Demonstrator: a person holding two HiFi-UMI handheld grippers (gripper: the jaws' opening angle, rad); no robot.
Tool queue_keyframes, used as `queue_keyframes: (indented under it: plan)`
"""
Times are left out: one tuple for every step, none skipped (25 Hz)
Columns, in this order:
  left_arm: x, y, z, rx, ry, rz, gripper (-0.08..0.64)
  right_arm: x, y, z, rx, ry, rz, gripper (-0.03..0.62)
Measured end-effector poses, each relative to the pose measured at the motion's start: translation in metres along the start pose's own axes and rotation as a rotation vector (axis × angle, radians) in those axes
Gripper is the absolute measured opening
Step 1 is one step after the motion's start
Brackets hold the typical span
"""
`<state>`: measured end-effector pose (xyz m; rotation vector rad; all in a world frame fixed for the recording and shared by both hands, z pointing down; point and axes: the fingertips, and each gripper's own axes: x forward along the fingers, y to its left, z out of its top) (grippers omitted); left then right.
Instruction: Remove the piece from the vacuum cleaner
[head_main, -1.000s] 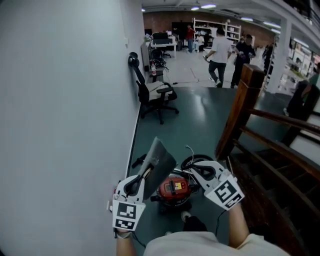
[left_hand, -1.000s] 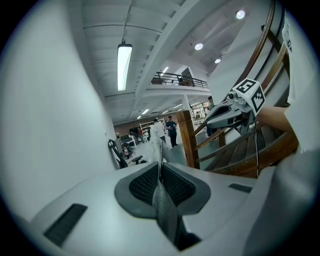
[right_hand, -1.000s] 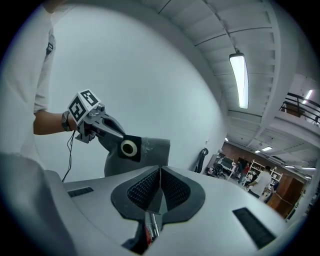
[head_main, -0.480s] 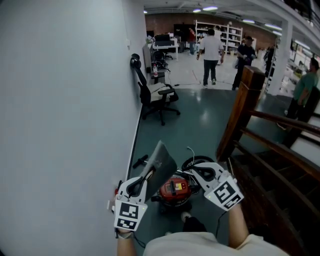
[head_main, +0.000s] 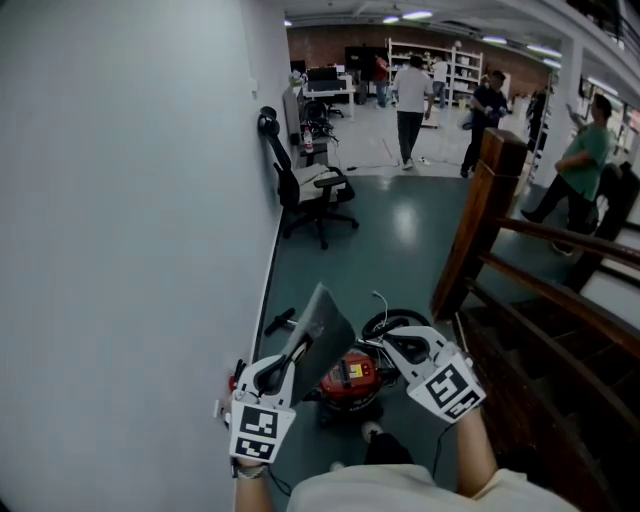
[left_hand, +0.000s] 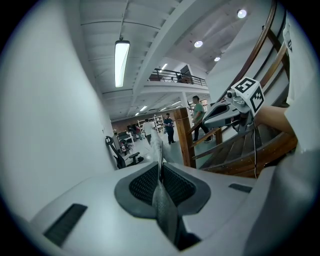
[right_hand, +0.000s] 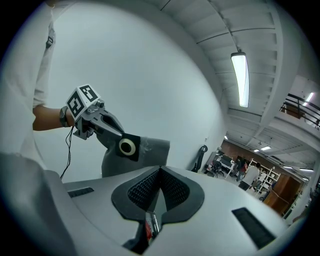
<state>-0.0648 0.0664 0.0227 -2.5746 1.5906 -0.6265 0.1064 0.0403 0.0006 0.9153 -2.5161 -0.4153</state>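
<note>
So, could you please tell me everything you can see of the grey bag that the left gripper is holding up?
The grey bag is a flat, soft pouch, seemingly of felt-like fabric, lightly creased. One face carries a black square collar with a pale ring round its opening. It hangs tilted in the air, with its edge pinched between the shut jaws of the left gripper, just above the red vacuum cleaner. Nothing else appears to touch it.

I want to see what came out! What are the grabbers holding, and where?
The left gripper pinches the flat grey fabric dust bag at its edge, beside its black collar. The right gripper is shut on nothing.
</note>
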Motion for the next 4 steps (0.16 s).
queue_keyframes:
  plan:
    - [0.0000, 0.0000, 0.0000, -0.001, -0.001, -0.001, 0.032, 0.0000, -0.0001, 0.0002, 0.000, 0.001, -0.001, 0.028]
    - [0.0003, -0.0001, 0.0000, -0.002, -0.002, -0.002, 0.032, 0.0001, -0.0004, 0.0001, -0.001, 0.003, -0.002, 0.029]
    - [0.0008, -0.0004, -0.0001, -0.003, -0.002, -0.003, 0.032, 0.0002, -0.0008, -0.0001, -0.002, 0.005, -0.002, 0.029]
    - [0.0013, -0.0007, -0.0002, -0.004, -0.003, -0.003, 0.032, 0.0003, -0.0013, -0.0004, -0.004, 0.006, -0.002, 0.029]
